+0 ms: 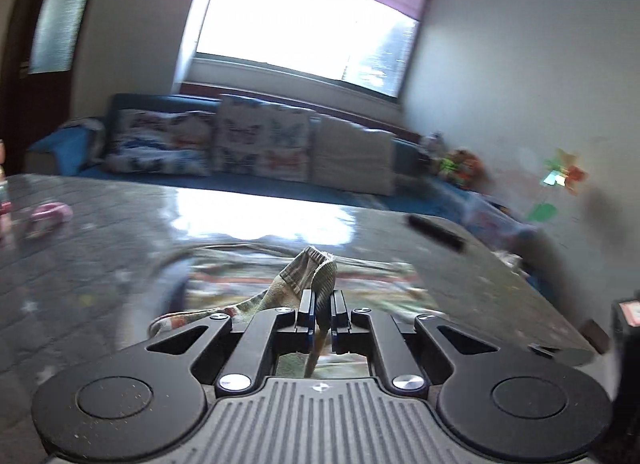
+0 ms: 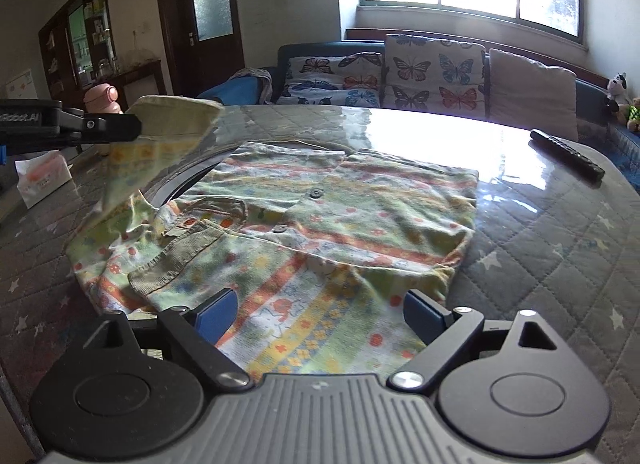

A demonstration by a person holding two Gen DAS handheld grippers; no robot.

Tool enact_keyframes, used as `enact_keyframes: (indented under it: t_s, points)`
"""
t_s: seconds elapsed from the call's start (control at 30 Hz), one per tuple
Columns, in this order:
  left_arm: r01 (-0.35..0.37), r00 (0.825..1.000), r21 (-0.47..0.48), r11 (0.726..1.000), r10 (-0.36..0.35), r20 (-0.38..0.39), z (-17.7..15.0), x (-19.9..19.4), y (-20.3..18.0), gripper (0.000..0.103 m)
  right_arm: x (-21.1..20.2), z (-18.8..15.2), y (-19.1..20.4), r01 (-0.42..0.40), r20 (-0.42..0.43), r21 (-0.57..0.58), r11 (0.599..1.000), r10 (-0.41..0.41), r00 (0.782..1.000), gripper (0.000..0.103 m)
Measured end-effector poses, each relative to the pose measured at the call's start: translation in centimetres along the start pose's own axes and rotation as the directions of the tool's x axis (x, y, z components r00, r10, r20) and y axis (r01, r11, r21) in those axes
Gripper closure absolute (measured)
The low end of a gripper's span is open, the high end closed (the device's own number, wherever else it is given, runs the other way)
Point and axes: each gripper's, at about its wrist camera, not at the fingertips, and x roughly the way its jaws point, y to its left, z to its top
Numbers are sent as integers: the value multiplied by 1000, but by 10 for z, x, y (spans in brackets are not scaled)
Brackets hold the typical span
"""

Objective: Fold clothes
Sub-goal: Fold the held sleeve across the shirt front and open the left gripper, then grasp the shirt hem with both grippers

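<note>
A sleeve (image 2: pixel 168 123) of the shirt (image 2: pixel 320 215) is clenched by the left gripper (image 1: pixel 320 300); the right gripper (image 2: pixel 320 312) is held released; the unpinned shirt could be dragged askew

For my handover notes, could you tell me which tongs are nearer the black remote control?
Right tongs, open over the patterned shirt; the remote lies ahead-right. Left tongs sit farther, gripping the sleeve.

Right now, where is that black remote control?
In the right wrist view the black remote control lies on the glossy table, at its far right edge, right of the patterned shirt and in front of the sofa.
</note>
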Motion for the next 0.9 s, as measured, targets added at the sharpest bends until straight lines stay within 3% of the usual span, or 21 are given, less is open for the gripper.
enact_keyframes:
  t_s: [0.2, 0.27, 0.33, 0.37, 0.5, 0.63, 0.8, 0.9]
  points:
    - [117, 990, 82, 990, -110, -93, -15, 25, -44, 88, -9, -3, -17, 38, 6, 33, 999, -38, 999, 14]
    - [141, 985, 102, 985, -128, -119, -20, 29, -51, 74, -11, -4, -21, 49, 6, 38, 998, -49, 999, 15]
    - [151, 981, 120, 981, -135, -137, -26, 28, -53, 53, -14, -3, -25, 57, 4, 48, 997, -57, 998, 15]
    - [151, 982, 134, 979, -133, -136, -28, 26, -52, 51, -15, -3, -27, 58, 6, 53, 997, -58, 998, 16]
    - [97, 990, 166, 981, -77, -118, -29, 16, -35, 46, -20, 1, -32, 37, 13, 92, 995, -38, 999, 24]
    - [-27, 993, 152, 988, 44, -108, -27, 15, -2, 45, -12, 5, -26, -17, -1, 106, 994, 18, 1000, 42]
    - [-167, 975, 169, 971, 189, -120, -35, 15, 35, 45, 13, 4, -12, -57, -65, 98, 994, 64, 996, 67]
    - [-198, 963, 175, 964, 225, -147, -44, 15, 47, 45, 24, 2, -10, -61, -100, 115, 991, 72, 992, 77]
